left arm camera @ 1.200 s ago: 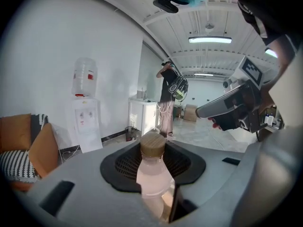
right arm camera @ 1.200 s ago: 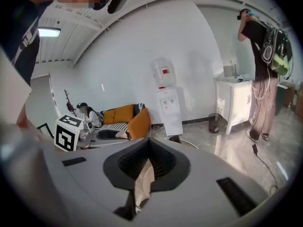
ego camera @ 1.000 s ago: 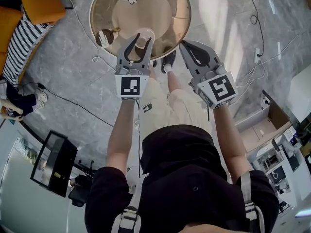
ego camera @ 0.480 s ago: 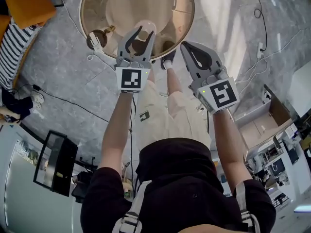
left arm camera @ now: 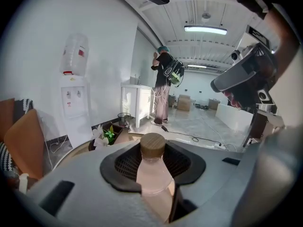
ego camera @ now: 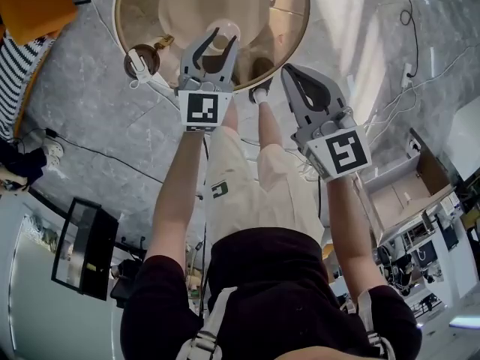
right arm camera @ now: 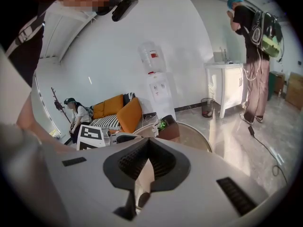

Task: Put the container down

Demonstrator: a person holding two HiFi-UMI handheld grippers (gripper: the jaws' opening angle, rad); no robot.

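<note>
Head view: left gripper [ego camera: 212, 47] grips the pale pink translucent bottle with round wooden cap [ego camera: 223, 32], just ahead over the round glass table [ego camera: 289, 21]. Height is unclear, possibly aloft, so an early release could topple it.
Left gripper view: only here do the jaws show clamping the upright body.
Right gripper view: right gripper [right arm camera: 143, 174] nearly closed, empty.

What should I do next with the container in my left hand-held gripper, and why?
Probably lower the left hand-held gripper straight down. Its jaws clamp the wood-capped container upright over the round table, and it doesn't look set down yet.
</note>
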